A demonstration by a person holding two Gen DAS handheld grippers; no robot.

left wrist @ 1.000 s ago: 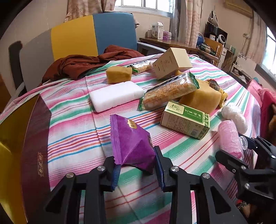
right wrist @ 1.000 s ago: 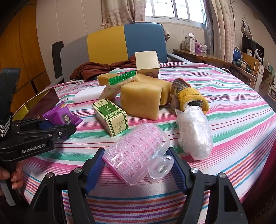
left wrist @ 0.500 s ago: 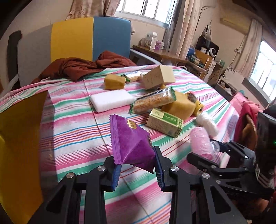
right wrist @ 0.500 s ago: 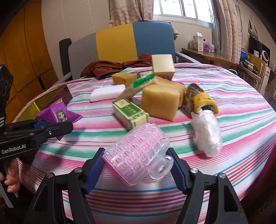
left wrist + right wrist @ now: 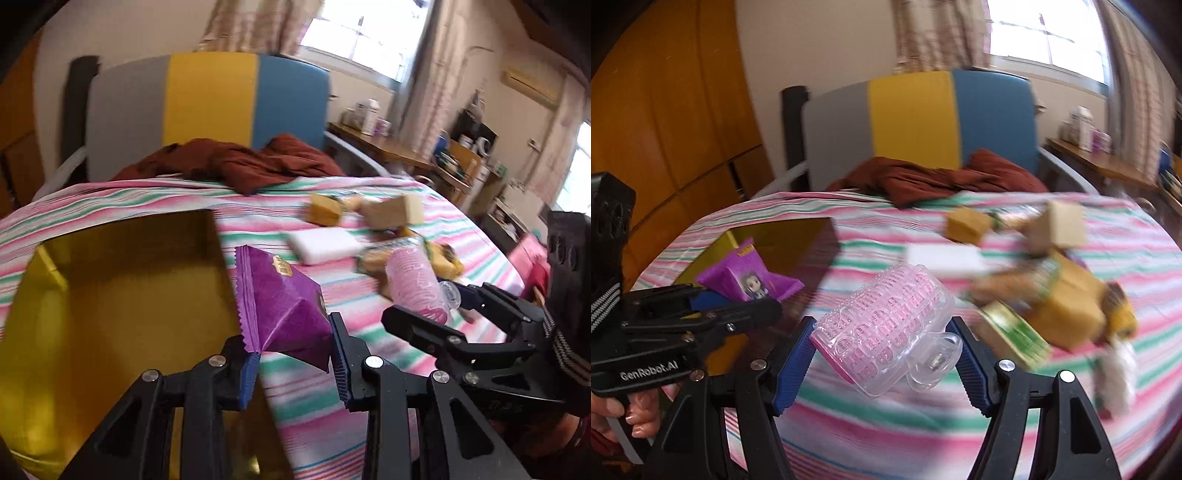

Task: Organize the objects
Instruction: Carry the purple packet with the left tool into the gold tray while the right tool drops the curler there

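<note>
Grippers both carry loads above the striped tablecloth (image 5: 317,402). The left gripper (image 5: 293,360) clamps a purple snack packet (image 5: 280,306) at the right edge of the open yellow box (image 5: 110,295). The right gripper (image 5: 882,356) pinches a pink hair roller (image 5: 886,321) in its clear case, right of the box. Farther right lie a white sponge (image 5: 323,245), yellow sponges (image 5: 1067,306) and a green carton (image 5: 1015,332), blurred.

At my 9 o'clock the gold box (image 5: 122,291) gapes open, nothing inside to block entry. Bare striped tabletop (image 5: 317,402) directly ahead. Clutter heap (image 5: 1045,291) obstructs from 1 to 2 o'clock.
</note>
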